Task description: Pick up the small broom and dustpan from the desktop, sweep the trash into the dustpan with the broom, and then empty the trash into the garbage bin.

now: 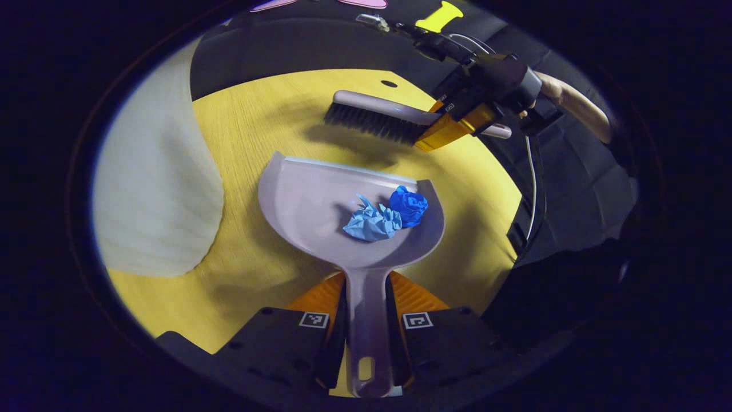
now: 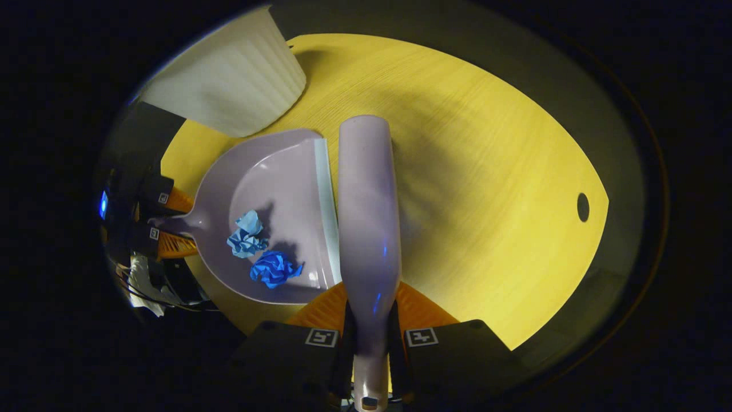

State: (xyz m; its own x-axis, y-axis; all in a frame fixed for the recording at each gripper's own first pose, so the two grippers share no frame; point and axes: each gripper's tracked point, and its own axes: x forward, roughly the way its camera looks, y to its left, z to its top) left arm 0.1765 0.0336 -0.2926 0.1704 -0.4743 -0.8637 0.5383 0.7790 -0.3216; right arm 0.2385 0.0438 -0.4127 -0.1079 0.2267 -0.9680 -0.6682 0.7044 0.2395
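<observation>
A pale lilac dustpan (image 1: pixel 320 200) is held level over the yellow desktop (image 1: pixel 257 114), its handle clamped in my left gripper (image 1: pixel 366 303). Two crumpled paper balls lie in the pan: a light blue one (image 1: pixel 372 223) and a dark blue one (image 1: pixel 409 205). Beyond the pan's front lip hangs the small broom (image 1: pixel 372 117), bristles down, gripped at its handle by the right gripper (image 1: pixel 457 123). In the right gripper view the broom's back (image 2: pixel 366 206) runs forward from my right gripper (image 2: pixel 369 309), beside the dustpan (image 2: pixel 280 189) with both paper balls (image 2: pixel 247 234) (image 2: pixel 273 269). The left gripper (image 2: pixel 171 223) holds the pan's handle there.
A white ribbed garbage bin (image 1: pixel 154 183) stands at the left of the desk, close to the pan; it shows as the bin (image 2: pixel 229 86) at the upper left in the right gripper view. A small cable hole (image 2: pixel 583 207) marks the desktop. A person's forearm (image 1: pixel 572 103) reaches in from the right.
</observation>
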